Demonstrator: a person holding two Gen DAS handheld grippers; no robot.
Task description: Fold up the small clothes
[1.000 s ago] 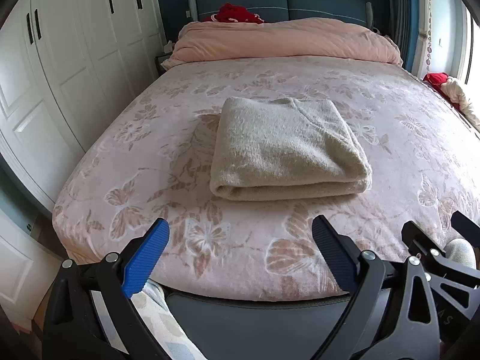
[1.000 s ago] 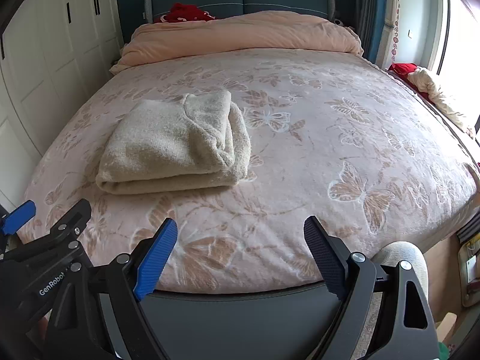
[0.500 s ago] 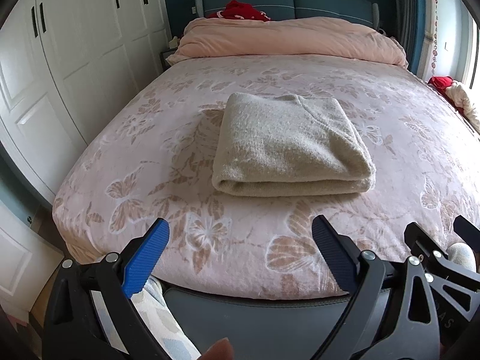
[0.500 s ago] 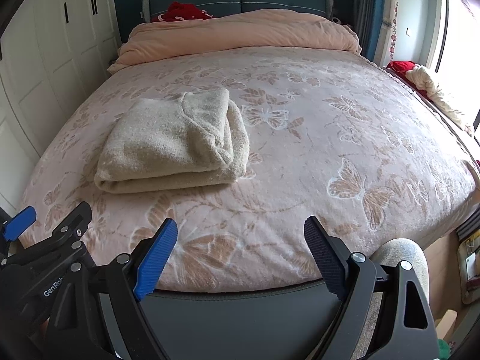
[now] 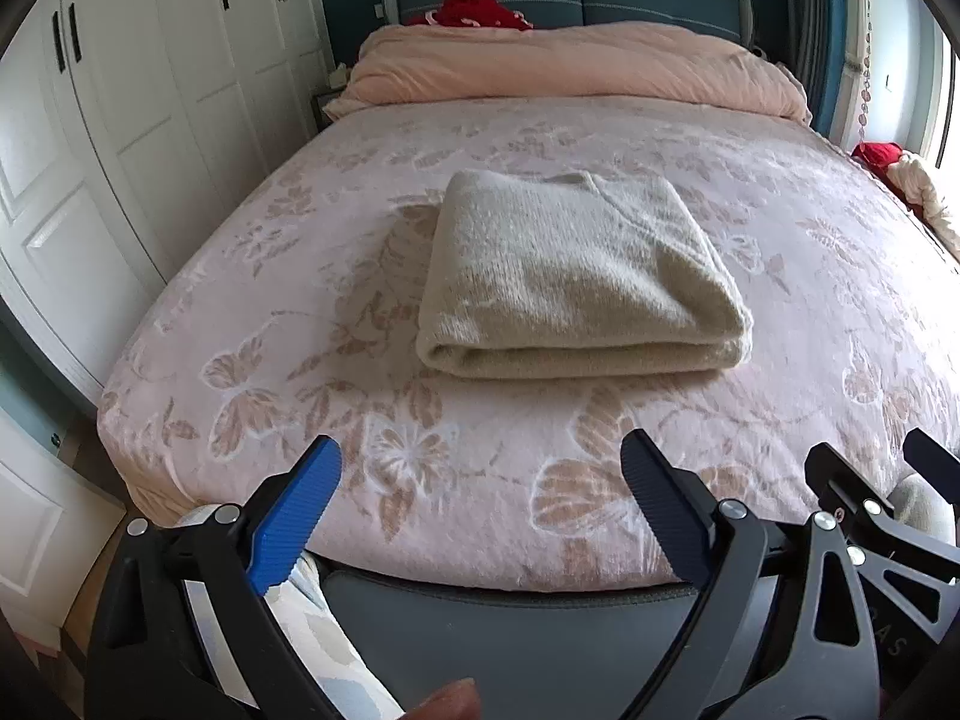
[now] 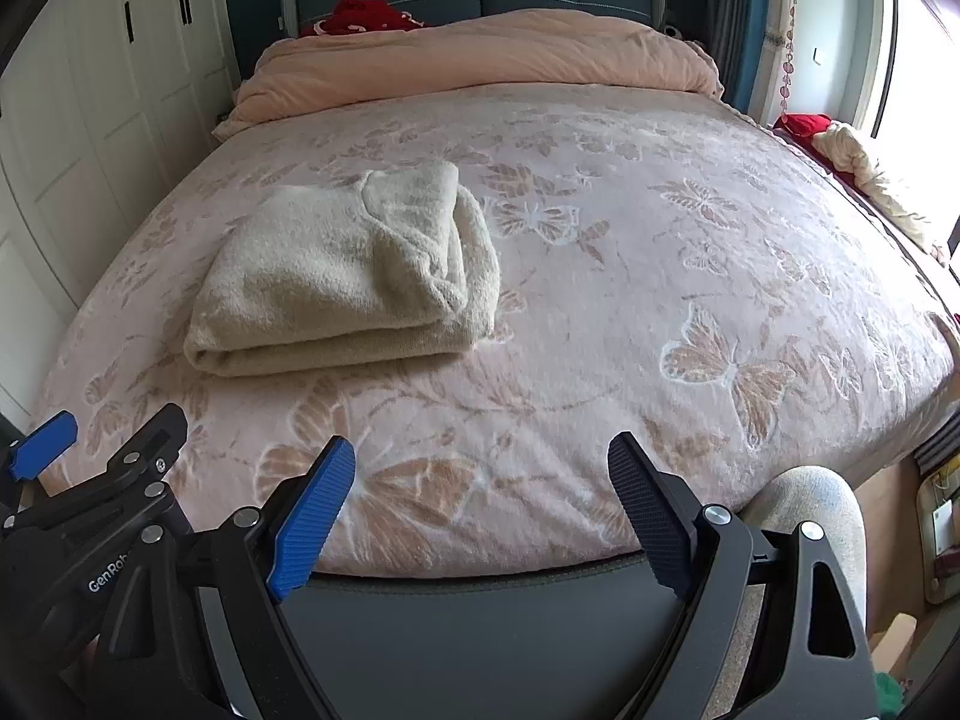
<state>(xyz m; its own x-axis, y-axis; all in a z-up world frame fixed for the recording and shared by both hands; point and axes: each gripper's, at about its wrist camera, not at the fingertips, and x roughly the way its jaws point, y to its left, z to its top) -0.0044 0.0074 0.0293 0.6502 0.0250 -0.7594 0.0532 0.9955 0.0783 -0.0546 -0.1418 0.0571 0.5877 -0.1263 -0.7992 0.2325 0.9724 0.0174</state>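
1. Left wrist view: the left gripper (image 5: 480, 492) hangs at the foot of the bed (image 5: 252, 312), jaws spread wide with nothing between them. The cream sweater (image 5: 576, 276) lies folded into a thick rectangle mid-bed, its rolled fold edge facing the gripper, well apart from it. I judge the folding done, or at a pause between pieces.
2. Beyond the sweater, a peach quilt (image 5: 570, 66) is bunched against the blue headboard (image 5: 654, 0); a white wardrobe (image 5: 120, 120) stands left of the bed.
3. Right wrist view: the right gripper (image 6: 480, 486) is likewise wide open and empty at the foot of the bed. The sweater (image 6: 336, 276) sits left of centre, its right end showing loose stacked layers.
4. Any next move probably calls for tidying that loose end or fetching another garment; none is clearly in reach.
5. A window (image 6: 918, 60) lights the bed's right side.
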